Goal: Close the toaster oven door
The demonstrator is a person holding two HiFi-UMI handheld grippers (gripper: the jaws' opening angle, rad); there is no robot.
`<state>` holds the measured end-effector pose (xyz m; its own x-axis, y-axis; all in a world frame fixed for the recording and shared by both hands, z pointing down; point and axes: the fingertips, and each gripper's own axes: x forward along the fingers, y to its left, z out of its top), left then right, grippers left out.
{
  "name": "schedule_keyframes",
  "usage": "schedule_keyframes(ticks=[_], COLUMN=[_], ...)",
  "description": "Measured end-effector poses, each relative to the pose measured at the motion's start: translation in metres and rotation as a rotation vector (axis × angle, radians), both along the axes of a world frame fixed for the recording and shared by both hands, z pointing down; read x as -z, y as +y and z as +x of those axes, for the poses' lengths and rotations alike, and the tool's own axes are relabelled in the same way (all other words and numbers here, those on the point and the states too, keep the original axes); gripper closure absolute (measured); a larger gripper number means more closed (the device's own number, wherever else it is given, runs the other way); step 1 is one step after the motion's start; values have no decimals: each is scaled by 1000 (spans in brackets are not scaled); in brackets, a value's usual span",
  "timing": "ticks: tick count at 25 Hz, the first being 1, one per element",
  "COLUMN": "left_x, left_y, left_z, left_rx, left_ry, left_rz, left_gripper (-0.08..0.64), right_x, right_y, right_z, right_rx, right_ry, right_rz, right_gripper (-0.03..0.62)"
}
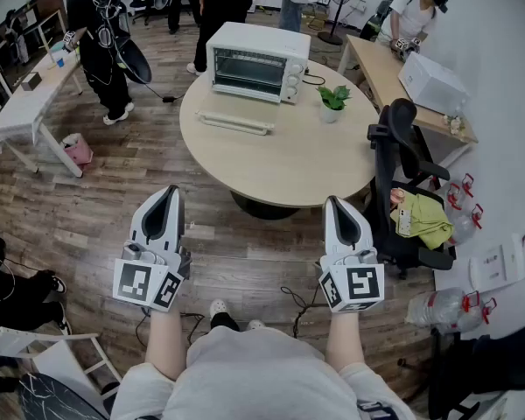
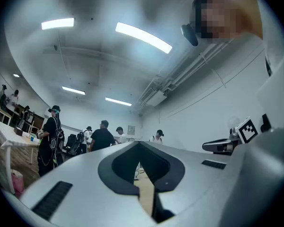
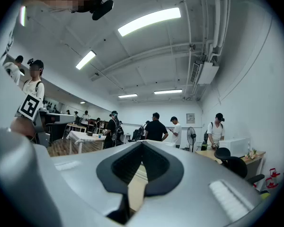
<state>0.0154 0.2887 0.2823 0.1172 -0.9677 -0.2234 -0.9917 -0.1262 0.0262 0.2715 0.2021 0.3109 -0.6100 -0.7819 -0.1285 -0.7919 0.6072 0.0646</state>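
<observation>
– Toaster oven (image 1: 255,62): stood at the far edge of the round table (image 1: 280,169), well apart from both grippers; door looked upright (uncertain at that range).
– Left gripper (image 1: 168,191), right gripper (image 1: 333,201): jaws together, nothing held. Advised: approach first, then press the door's top edge squarely.

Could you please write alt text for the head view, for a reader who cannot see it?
A person holds the left gripper and right gripper, tongs shut and empty, short of a round table bearing a white toaster oven, a small potted plant and a long white object.
</observation>
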Motion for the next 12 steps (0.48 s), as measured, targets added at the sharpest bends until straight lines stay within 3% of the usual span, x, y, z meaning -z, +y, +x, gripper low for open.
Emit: schedule_keyframes(ticks=[12], left_x=[-1], left_y=[-5], left_z=[-5], left_rx=[-10], left_ry=[7], left_rz=[-1], left_gripper=[558], right_x=[0], right_y=[-1], right_z=[-6], right_rx=[0], right_ry=[8], right_rz=[5], right_gripper=[580])
